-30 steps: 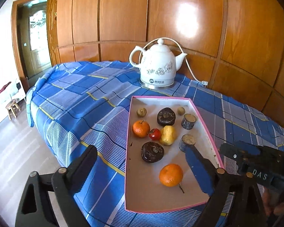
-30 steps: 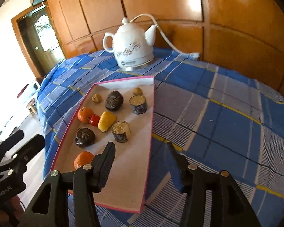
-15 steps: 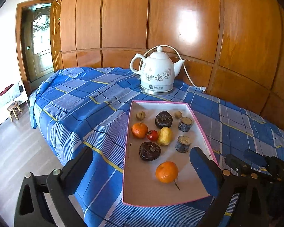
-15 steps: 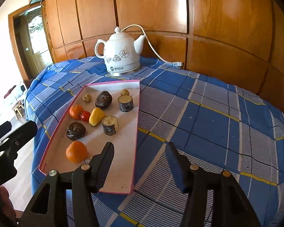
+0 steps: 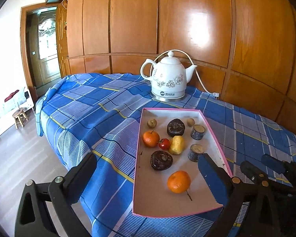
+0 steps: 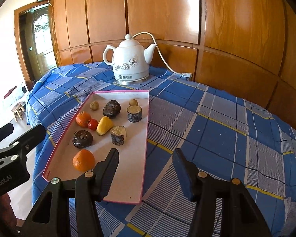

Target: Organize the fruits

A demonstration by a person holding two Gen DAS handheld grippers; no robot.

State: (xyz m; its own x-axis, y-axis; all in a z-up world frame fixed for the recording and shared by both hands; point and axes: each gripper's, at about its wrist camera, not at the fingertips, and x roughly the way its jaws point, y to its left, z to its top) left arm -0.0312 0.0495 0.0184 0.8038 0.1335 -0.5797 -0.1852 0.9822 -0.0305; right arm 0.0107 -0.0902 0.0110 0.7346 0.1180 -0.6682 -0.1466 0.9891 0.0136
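The fruits lie loose in a shallow pink-rimmed tray (image 5: 138,138) on a blue checked bed (image 5: 92,106), and both grippers hang short of it, empty. The left gripper (image 5: 148,169) has its jaws spread wide; the right gripper (image 6: 146,164) has its jaws partly apart with nothing between them. The near orange (image 5: 179,181), at 6 o'clock in the tray, is round and could roll off if nudged, and the soft bedding may let the light tray tip or slide under a downward press. The red fruit (image 5: 164,143) touches the yellow fruit (image 5: 177,145), so a wide grasp may knock its neighbours. Only the right wrist view shows the bare bed at 3 o'clock of the tray; the left view shows the floor and stool (image 5: 19,116) at 9 o'clock.
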